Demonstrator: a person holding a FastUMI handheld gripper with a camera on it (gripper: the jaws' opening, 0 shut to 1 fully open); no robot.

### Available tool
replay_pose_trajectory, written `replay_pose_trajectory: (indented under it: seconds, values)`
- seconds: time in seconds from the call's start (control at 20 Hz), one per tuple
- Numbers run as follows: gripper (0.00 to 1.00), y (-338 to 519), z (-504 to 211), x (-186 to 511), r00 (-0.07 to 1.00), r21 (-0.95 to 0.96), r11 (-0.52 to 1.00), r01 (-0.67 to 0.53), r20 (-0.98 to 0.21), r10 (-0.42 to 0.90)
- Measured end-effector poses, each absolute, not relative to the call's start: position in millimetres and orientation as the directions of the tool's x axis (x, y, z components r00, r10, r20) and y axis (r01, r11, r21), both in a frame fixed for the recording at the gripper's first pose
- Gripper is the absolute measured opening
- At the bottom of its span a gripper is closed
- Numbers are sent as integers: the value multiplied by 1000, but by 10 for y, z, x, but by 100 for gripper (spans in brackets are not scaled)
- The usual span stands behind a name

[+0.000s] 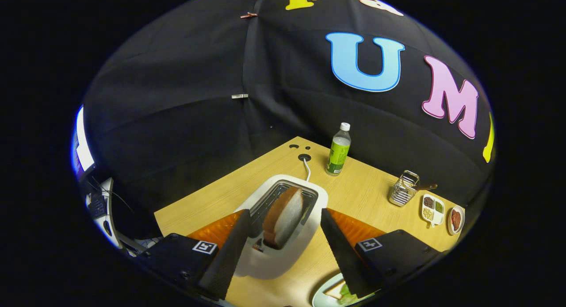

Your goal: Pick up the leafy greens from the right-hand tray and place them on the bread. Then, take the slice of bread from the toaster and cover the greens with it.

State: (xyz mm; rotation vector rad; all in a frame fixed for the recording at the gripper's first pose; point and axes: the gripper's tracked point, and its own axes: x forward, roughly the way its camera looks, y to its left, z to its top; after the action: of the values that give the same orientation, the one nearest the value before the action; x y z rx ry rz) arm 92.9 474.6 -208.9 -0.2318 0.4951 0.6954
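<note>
Bread is standing upright in the toaster mid-table, protruding so the wide-open, empty gripper is straddling it for a grasp, while greens are lying on the plate at the near edge.

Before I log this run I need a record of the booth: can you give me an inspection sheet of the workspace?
Surface: wooden table, with cable holes near its far corner.
Job's things: bread slice standing in the white toaster; plate with bread and greens beside the toaster.
Clutter: green-labelled bottle, wire basket, divided dish, small dish.
Gripper: gripper open, fingers either side of the bread slice, not touching it.
Cables: white cord from toaster into a table hole.
Surroundings: black cloth wall.
</note>
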Motion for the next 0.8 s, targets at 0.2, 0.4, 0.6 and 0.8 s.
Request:
replay_pose_trajectory:
  seconds: [0.2, 0.4, 0.6, 0.8]
  values:
    - [96, 4865, -2288, 1125, 686, -89, 766, -637, -519, 510]
    - [91, 4906, -2410, 1176, 700, -112, 779, -617, -532, 477]
    - [59, 4910, -2512, 1194, 695, -114, 787, -606, -556, 455]
    - [26, 4839, -2473, 1236, 722, -146, 808, -571, -557, 410]
